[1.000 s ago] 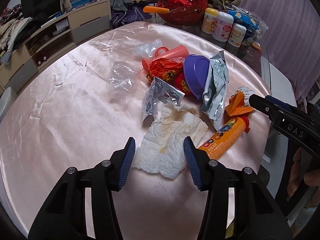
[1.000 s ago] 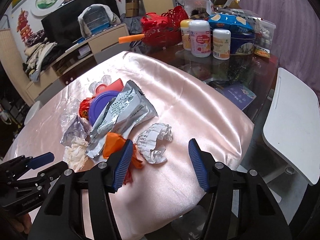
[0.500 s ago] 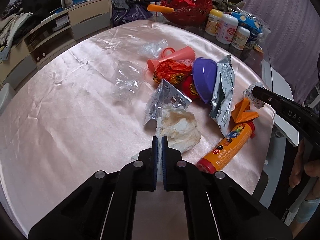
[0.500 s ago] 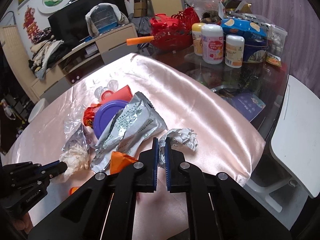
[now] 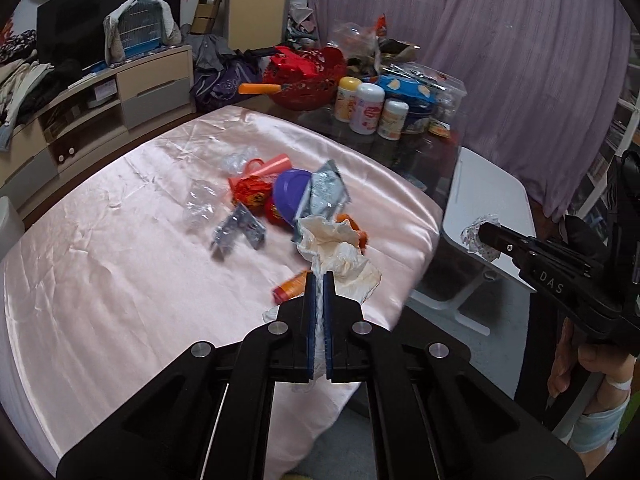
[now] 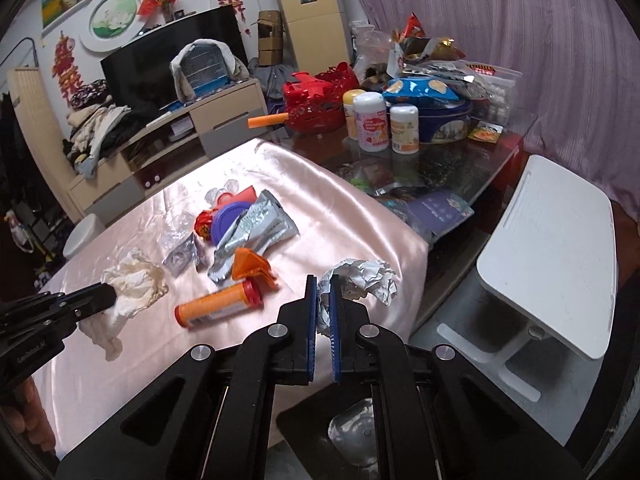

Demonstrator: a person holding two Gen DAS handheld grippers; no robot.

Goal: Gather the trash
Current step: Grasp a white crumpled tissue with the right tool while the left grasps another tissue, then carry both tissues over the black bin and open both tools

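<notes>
1. Left claw (image 5: 317,280): clamped shut on a stained, crumpled tissue (image 5: 340,248), held clear of the pink satin cloth on the table (image 5: 100,272).
2. Right claw (image 6: 322,284): pinched shut on a crumpled ball of silver-white wrapper (image 6: 362,276), raised near the table's front corner.
3. Remaining litter on the table: orange candy tube (image 6: 220,304), orange paper scrap (image 6: 250,264), silver foil pouch (image 6: 256,232), purple lid (image 6: 230,220), small foil sachet (image 6: 180,256), clear plastic film (image 5: 200,204).
4. Step in hand, judged: carrying both pieces to a bin; no bin clearly visible.
5. Best practice: firm pinch throughout; trailing tissue folds kept clear of the candy tube; release only once directly above the receptacle.
</notes>
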